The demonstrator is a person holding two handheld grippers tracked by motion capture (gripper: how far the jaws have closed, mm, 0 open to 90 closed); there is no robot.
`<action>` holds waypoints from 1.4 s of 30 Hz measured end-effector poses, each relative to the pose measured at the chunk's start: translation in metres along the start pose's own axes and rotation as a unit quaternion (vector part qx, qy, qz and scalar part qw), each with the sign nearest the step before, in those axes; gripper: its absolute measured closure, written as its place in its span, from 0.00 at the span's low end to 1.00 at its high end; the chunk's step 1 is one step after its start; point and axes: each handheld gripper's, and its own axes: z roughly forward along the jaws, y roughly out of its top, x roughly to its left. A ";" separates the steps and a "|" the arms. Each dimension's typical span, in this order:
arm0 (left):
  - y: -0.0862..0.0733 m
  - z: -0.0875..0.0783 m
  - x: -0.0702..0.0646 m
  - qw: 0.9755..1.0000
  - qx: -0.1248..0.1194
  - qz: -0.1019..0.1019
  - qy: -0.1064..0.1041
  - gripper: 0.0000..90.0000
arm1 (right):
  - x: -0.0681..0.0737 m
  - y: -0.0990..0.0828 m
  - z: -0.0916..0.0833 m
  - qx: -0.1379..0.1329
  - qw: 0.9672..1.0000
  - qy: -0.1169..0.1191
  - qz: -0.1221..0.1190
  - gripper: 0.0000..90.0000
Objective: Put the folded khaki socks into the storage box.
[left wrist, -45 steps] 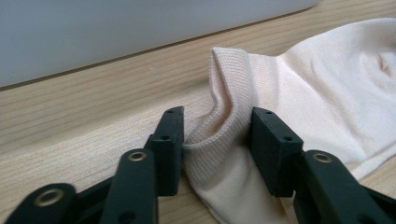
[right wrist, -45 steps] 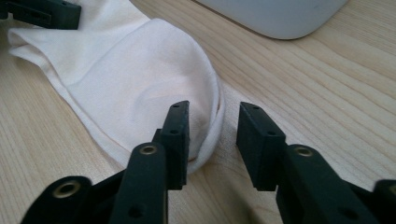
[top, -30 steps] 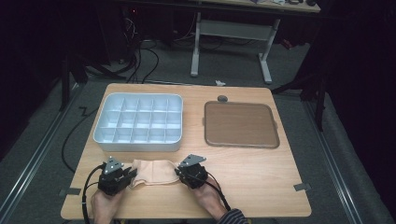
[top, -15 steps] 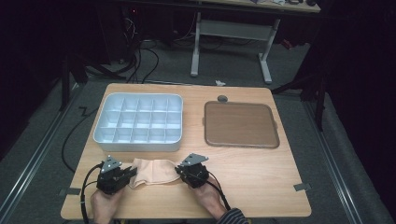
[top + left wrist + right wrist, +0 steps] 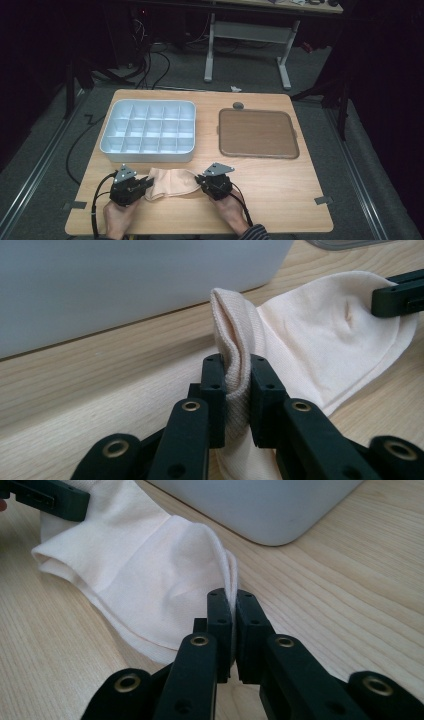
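A pale peach sock (image 5: 171, 182) lies flat on the wooden table near its front edge, stretched between both grippers. My left gripper (image 5: 149, 183) is shut on the ribbed cuff end, which stands bunched between the pads (image 5: 237, 365). My right gripper (image 5: 199, 180) is shut on the opposite end, a thin fold of fabric pinched between its pads (image 5: 232, 600). In the left gripper view the sock (image 5: 325, 335) spreads toward the right gripper (image 5: 400, 292). In the right gripper view the sock (image 5: 145, 565) runs to the left gripper (image 5: 50, 497).
A grey compartment tray (image 5: 147, 156) stands just behind the sock, its front wall close to both grippers. A brown flat tray (image 5: 257, 134) sits at the back right, with a small round grey piece (image 5: 238, 105) behind it. Bare tabletop lies to the right.
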 end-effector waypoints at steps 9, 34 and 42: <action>0.008 0.010 -0.010 1.000 -0.006 0.000 -0.017 0.89 | -0.011 -0.006 -0.013 -0.007 1.000 -0.014 0.009 0.96; 0.033 0.037 -0.038 0.998 -0.005 0.020 -0.052 0.89 | -0.037 -0.026 -0.047 -0.022 0.998 -0.050 0.039 0.96; 0.038 0.048 -0.047 0.997 0.000 0.026 -0.066 0.88 | -0.048 -0.033 -0.058 -0.020 0.997 -0.063 0.049 0.96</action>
